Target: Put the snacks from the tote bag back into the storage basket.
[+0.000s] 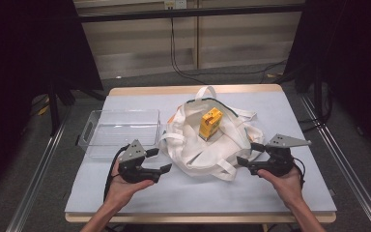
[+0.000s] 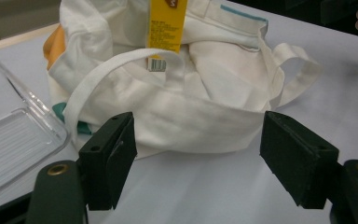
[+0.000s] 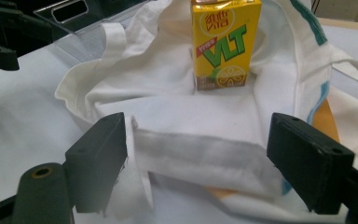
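Crumpled white tote bag (image 1: 207,145) at table (image 1: 280,193) centre, a yellow drink carton (image 1: 210,123) upright on it. Left gripper (image 1: 160,160) and right gripper (image 1: 247,153) flank the bag, jaws wide, empty. Best practice: grasp the carton squarely by its flat sides, avoiding loose straps.

Your left gripper (image 1: 158,160) — black body, grey three-cornered plate on top, black cable trailing back past wrist. Your right gripper (image 1: 247,154) — same black build, same grey plate, cable looping behind hand. Jaws: thick black rectangular blocks, small screw holes in faces, brass-ringed hole at base. Forearms bare, no sleeves.
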